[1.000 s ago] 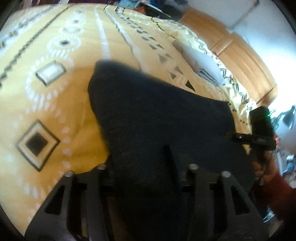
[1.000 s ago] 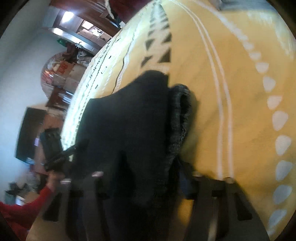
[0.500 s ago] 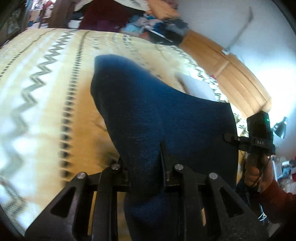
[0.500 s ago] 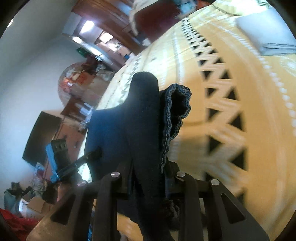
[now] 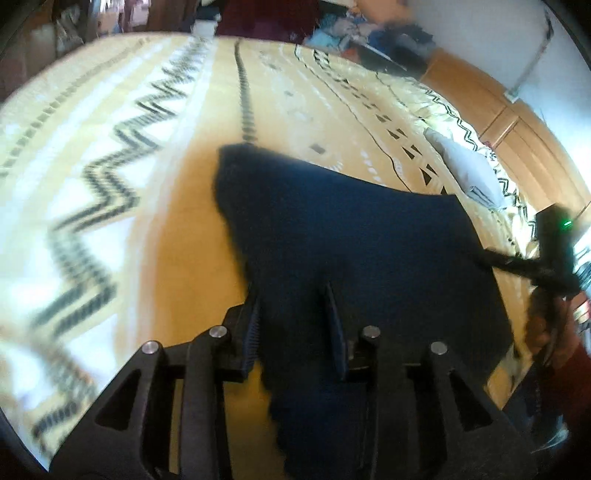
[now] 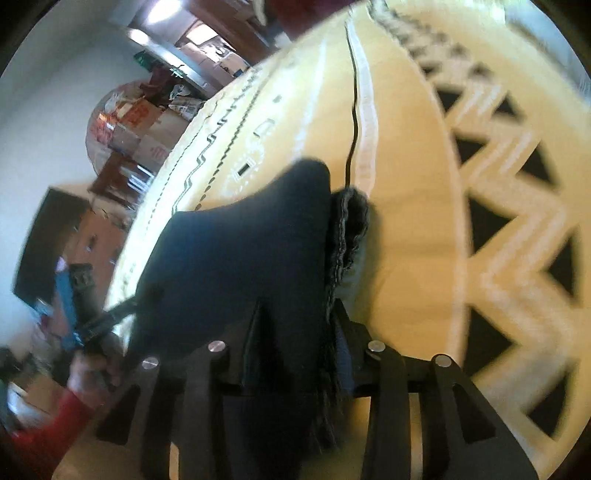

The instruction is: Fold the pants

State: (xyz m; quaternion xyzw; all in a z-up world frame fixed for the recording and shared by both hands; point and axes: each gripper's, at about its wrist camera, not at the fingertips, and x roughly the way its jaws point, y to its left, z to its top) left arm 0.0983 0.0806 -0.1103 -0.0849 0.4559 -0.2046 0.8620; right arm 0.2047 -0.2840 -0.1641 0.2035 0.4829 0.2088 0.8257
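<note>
Dark navy pants [image 5: 351,240] hang stretched between both grippers above a yellow patterned bedspread [image 5: 110,184]. My left gripper [image 5: 295,332] has one edge of the cloth filling the gap between its fingers; its jaws are opening while the pads still touch the fabric. At the far right the right gripper [image 5: 491,258] pinches the other edge. In the right wrist view, my right gripper [image 6: 299,332] has the pants [image 6: 240,251] and a grey ribbed hem [image 6: 351,221] between its opening jaws. The left gripper [image 6: 122,310] holds the far corner.
A folded grey cloth [image 5: 465,173] lies on the bed by the wooden headboard [image 5: 517,122]. Piled clothes [image 5: 369,33] sit beyond the bed's far edge. A hand with a red sleeve [image 6: 44,424] carries the left gripper. Room clutter [image 6: 129,122] fills the left background.
Both grippers have carried the pants sideways across the bed, so other bedspread patterns lie beneath. The jaws narrowed on the cloth half a second ago and stand wider now.
</note>
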